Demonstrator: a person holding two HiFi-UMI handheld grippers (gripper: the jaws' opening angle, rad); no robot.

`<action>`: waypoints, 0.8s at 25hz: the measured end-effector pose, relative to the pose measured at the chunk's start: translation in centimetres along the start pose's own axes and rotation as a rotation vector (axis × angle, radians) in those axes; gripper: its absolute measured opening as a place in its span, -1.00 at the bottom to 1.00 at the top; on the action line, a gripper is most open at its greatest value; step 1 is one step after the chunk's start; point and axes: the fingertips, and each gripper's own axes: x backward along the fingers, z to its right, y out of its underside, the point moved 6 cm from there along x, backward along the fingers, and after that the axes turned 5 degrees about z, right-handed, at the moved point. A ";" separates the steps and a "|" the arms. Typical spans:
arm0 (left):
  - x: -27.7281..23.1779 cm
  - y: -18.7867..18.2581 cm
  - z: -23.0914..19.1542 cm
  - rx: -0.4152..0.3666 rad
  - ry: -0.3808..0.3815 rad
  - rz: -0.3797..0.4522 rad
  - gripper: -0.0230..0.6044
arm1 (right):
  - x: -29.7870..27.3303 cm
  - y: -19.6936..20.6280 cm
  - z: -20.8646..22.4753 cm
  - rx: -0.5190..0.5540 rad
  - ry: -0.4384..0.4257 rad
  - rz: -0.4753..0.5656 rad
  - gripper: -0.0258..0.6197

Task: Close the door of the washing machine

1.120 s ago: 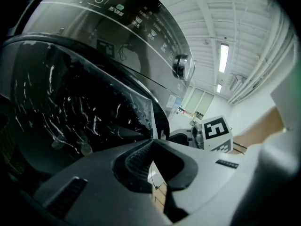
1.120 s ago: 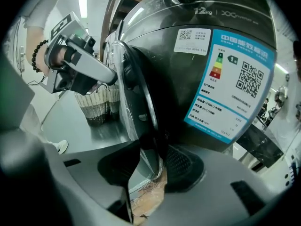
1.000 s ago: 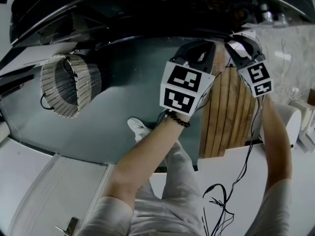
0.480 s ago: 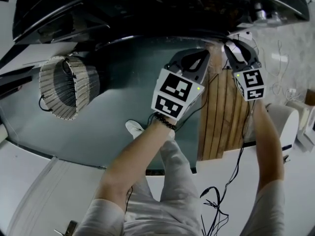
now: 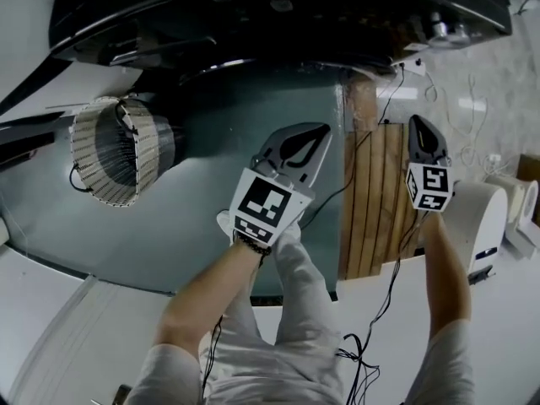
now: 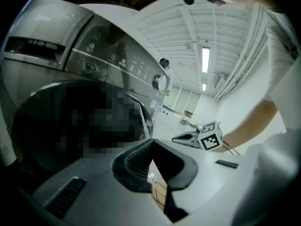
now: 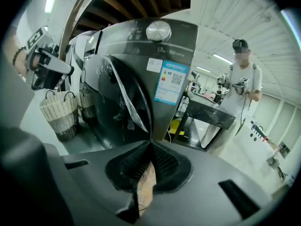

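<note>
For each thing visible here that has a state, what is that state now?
Washing machine door, looks closed.
Left gripper, shut, nothing between the jaws.
Right gripper, jaws have just been closing; shut, nothing between them.
Wicker basket, upright on the floor.

The grey-green floor [image 5: 186, 226] carries the dark washing machine [image 5: 253, 24] along its far edge; a wicker basket [image 5: 105, 150] stands upright on it at the left; wooden slats [image 5: 380, 201] lie at its right.

Left gripper [image 5: 310, 135] and right gripper [image 5: 419, 125] are drawn back nearer, away from washing machine [image 5: 278, 15]; right jaws are just closed on nothing.
</note>
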 end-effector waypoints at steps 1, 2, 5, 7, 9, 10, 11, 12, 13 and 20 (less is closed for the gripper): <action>1.2 -0.4 0.0 -0.008 -0.004 0.006 -0.92 | 1.4 -0.4 -0.4 -0.021 0.014 0.017 -0.89; 2.5 -0.9 0.0 -0.018 -0.011 0.013 -0.92 | 2.9 -0.9 -0.9 -0.048 0.020 0.035 -0.89; 6.4 -3.1 0.0 -0.045 -0.043 0.039 -0.92 | 7.3 -3.7 -3.2 -0.137 0.001 0.097 -0.89; 9.3 -5.0 0.3 -0.049 -0.064 0.047 -0.92 | 10.4 -6.5 -5.2 -0.175 -0.029 0.141 -0.89; 12.1 -7.4 0.8 -0.059 -0.084 0.064 -0.92 | 13.3 -9.8 -7.0 -0.205 -0.057 0.184 -0.89; 13.5 -8.7 1.2 -0.070 -0.093 0.075 -0.92 | 14.6 -11.5 -7.7 -0.222 -0.067 0.204 -0.89; 14.8 -10.1 1.6 -0.081 -0.102 0.087 -0.92 | 15.9 -13.3 -8.2 -0.235 -0.075 0.222 -0.89; 15.9 -11.5 2.1 -0.090 -0.109 0.103 -0.92 | 17.2 -15.1 -8.6 -0.240 -0.084 0.241 -0.89; 17.1 -12.9 2.5 -0.095 -0.117 0.117 -0.92 | 18.3 -16.9 -8.9 -0.239 -0.097 0.260 -0.89; 25.4 -22.5 5.5 -0.112 -0.197 0.207 -0.92 | 27.0 -28.5 -9.1 -0.203 -0.145 0.388 -0.89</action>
